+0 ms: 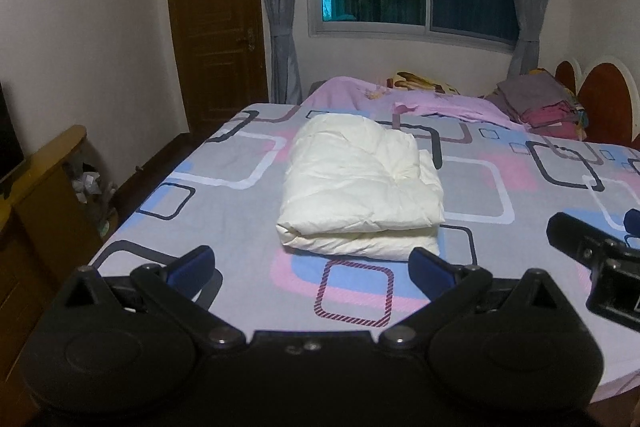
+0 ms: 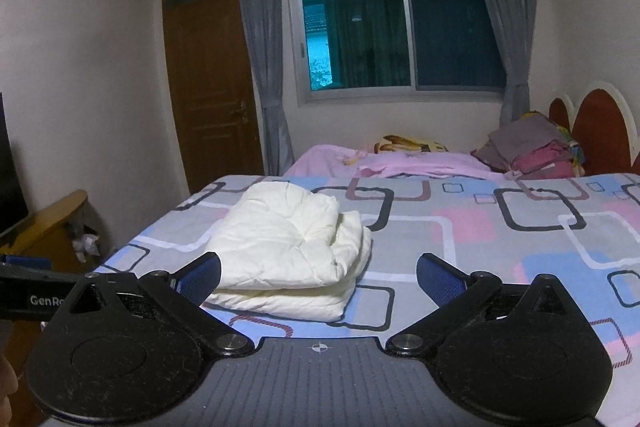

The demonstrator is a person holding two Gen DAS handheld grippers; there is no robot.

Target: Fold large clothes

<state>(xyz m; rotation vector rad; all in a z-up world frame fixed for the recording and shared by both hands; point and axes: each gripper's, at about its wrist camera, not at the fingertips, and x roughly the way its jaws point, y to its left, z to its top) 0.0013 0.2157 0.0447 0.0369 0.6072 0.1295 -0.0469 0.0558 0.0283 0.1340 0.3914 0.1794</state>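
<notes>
The cream padded garment lies folded into a thick rectangular bundle on the bed, on the patterned sheet of grey, pink and blue squares, nearer the bed's left edge than its right. Its folded layers show along the near side, and nothing touches it.

The left claw hovers just short of the bundle, jaws spread wide and empty, with the sheet visible between its blue pads. The right claw is likewise released, jaws wide apart and holding nothing; the bundle sits ahead and to its left.

Farther back lie a pink blanket and a stack of folded clothes by the headboard. Behind are a window with grey curtains and a wooden door.
</notes>
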